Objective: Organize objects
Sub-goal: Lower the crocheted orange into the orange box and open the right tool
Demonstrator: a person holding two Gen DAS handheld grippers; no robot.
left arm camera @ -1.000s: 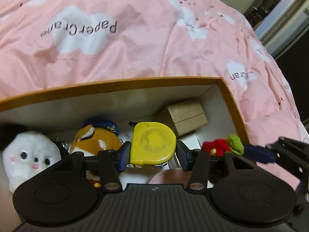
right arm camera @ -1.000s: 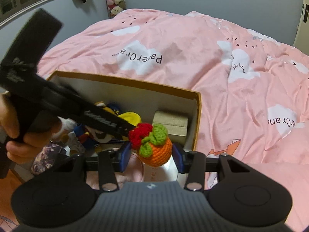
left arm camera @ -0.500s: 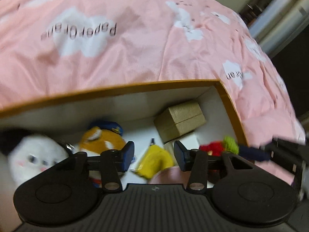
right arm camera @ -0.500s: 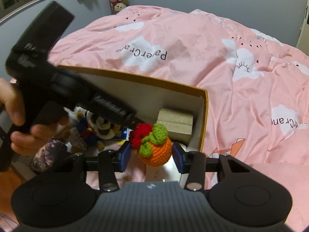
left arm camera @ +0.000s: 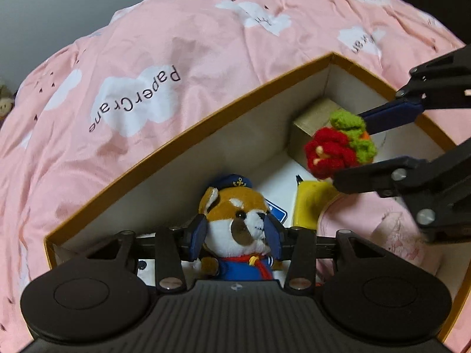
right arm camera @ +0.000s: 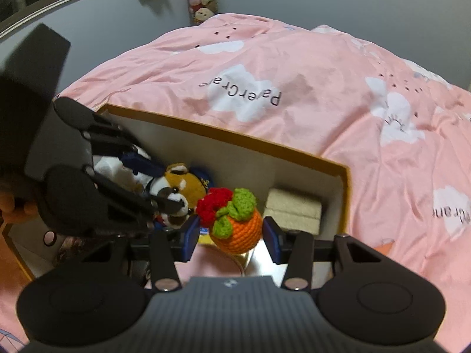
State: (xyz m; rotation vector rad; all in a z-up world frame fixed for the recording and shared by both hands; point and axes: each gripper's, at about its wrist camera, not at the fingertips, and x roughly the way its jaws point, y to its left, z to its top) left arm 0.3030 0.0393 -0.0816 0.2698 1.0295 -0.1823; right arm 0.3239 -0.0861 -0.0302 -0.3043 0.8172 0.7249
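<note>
Right wrist view is showing the crocheted orange (right arm camera: pixel 237 229), with its green leaves and red flower, sitting between the right gripper (right arm camera: pixel 229 236) fingers and held up over the open cardboard box (right arm camera: pixel 346 194); the blue pads look set against its sides, so this gripper is grasping it. Just beyond the fingertips, a tan block (right arm camera: pixel 293 210) is lying in the box's far right corner, and to the left of the fingers a brown plush dog in a sailor cap (right arm camera: pixel 179 189) is resting inside the box. Left wrist view is showing the left gripper (left arm camera: pixel 237 235) reaching into the box with the dog's (left arm camera: pixel 235 220) head between its fingers; the pads are flanking the head closely, but whether they are pressing on it I cannot tell. Right of those fingers a yellow tape measure (left arm camera: pixel 307 206) is lying on the box floor, and further right the orange (left arm camera: pixel 338 147) is hanging in the other gripper. Past the box rim, beyond both sets of fingers, a pink duvet with white clouds (right arm camera: pixel 294 88) is spreading across the bed.
</note>
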